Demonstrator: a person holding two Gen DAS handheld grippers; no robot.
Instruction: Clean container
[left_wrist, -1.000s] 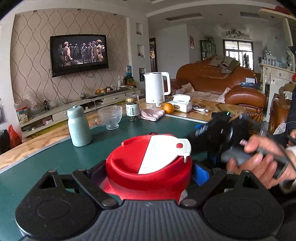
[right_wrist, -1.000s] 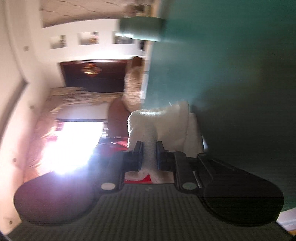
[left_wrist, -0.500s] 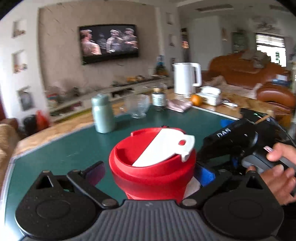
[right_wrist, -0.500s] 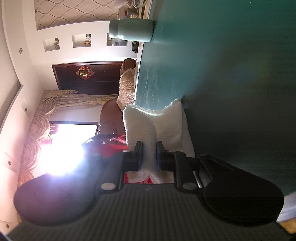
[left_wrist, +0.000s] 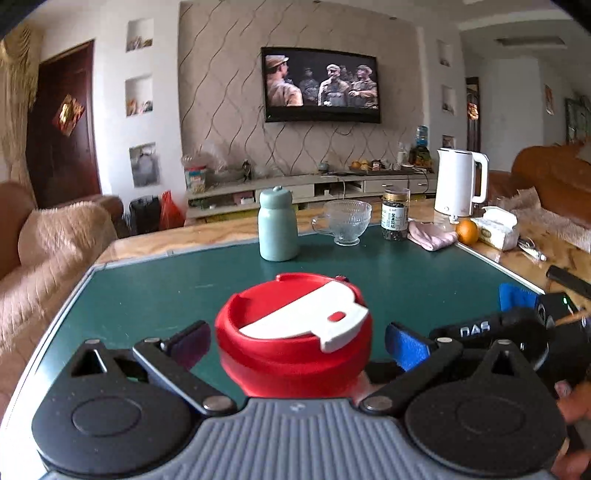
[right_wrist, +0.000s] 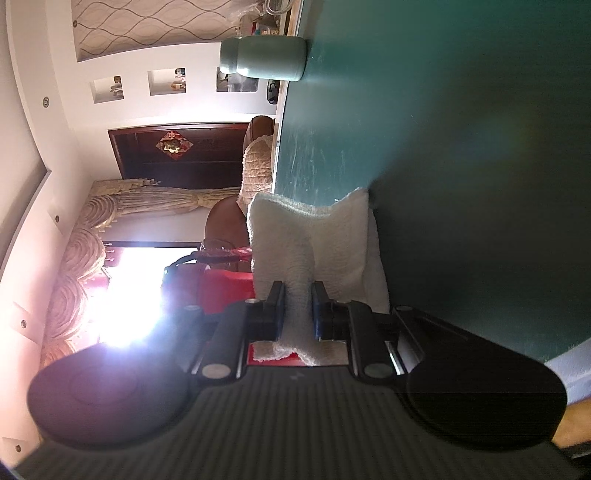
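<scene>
A red container (left_wrist: 293, 345) with a white flip lid (left_wrist: 310, 314) stands upright on a green tabletop (left_wrist: 147, 295), sitting between the spread fingers of the left gripper (left_wrist: 295, 339). The jaws stand wide on either side of the red body, a clear gap showing at each side, so nothing is being squeezed. To the right, the second handheld tool lies turned on its side, with part of a person's hand (left_wrist: 570, 406) visible at the frame edge.

Seen from its own camera, the right gripper (right_wrist: 298, 310) is pinched tight on a white towelling cloth (right_wrist: 310, 240), the fabric bunched narrow between the two pads and fanning out beyond them; the far edge of the cloth appears to reach the green surface, though contact is hard to confirm. A sliver of the red container shows just beside and behind the cloth.

Farther back on the table stand a pale green flask (left_wrist: 277, 225), a clear glass cup (left_wrist: 343, 221), a lidded jar (left_wrist: 396, 214), a folded pink cloth (left_wrist: 430, 236), an orange (left_wrist: 466, 227), a tissue box (left_wrist: 496, 227) and a white electric kettle (left_wrist: 460, 182). A wall-mounted television (left_wrist: 320, 85) is on.
</scene>
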